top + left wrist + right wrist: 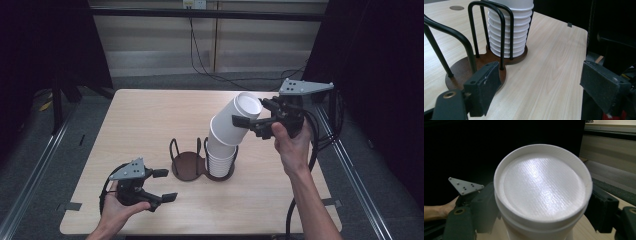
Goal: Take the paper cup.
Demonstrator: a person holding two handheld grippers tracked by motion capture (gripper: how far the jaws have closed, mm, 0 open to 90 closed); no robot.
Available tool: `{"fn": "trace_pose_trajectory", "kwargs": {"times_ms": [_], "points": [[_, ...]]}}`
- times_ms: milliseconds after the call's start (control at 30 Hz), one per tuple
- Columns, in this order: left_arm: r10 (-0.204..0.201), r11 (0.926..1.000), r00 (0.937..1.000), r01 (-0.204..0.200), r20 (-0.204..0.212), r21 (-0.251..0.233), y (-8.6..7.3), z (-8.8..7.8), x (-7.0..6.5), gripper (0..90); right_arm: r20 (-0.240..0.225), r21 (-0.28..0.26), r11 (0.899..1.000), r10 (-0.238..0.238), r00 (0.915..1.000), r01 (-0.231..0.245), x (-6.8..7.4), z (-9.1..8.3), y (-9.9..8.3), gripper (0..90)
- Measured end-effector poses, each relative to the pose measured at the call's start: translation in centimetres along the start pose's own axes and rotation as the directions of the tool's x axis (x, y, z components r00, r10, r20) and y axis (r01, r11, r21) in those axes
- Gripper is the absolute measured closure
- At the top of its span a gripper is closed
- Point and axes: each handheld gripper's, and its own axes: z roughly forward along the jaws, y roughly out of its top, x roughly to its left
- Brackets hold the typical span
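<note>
A dark brown two-ring cup holder [187, 165] with black wire loops stands mid-table. Its right ring carries a stack of white paper cups [220, 161]; the left ring has nothing in it. Above the stack, a white cup [236, 120] leans bottom-up toward the right, with its mouth at the stack's top. My right gripper [254, 113] is shut on this cup near its base [541, 185]. At the front left, my left gripper [165, 185] is open with nothing between its pads [484, 83]. It points at the holder [461, 72] and the stack [510, 32].
The table's front edge [200, 232] runs just below the left hand. Metal rails flank the table on both sides. Black cables trail from the right gripper down the table's right side. A dark curtain surrounds the far corners.
</note>
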Motion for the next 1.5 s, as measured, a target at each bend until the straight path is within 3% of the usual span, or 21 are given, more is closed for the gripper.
{"fn": "trace_pose_trajectory", "kwargs": {"times_ms": [67, 267, 733, 1100, 1500], "points": [[-0.01, 0.9999, 0.9999, 0.01, 0.001, 0.002, 0.1, 0.0, 0.0, 16.1, -0.006, 0.001, 1.0, -0.009, 0.9999, 0.009, 0.5, -0.2, 0.0, 22.7], [0.012, 0.9999, 0.9999, -0.012, 0.001, -0.012, 1.0, 0.1, -0.4, 16.3, -0.009, -0.004, 1.0, -0.013, 0.9999, 0.013, 1.6, -0.7, -0.3, 22.7], [0.046, 0.997, 0.9981, -0.043, 0.042, -0.065, 3.7, 1.0, -1.6, 17.3, -0.069, -0.007, 1.0, -0.02, 0.9974, 0.019, 3.6, -1.0, -1.6, 22.8], [0.078, 0.9926, 0.995, -0.072, 0.062, -0.098, 5.2, 1.1, -2.5, 16.4, -0.139, 0.029, 0.999, -0.028, 0.9898, 0.033, 5.1, 0.8, -3.7, 22.8], [0.088, 0.9907, 0.9932, -0.079, 0.077, -0.11, 6.7, 1.3, -2.8, 15.8, -0.185, 0.064, 0.998, 0.001, 0.9827, 0.011, 5.0, 2.6, -6.0, 22.9]]}}
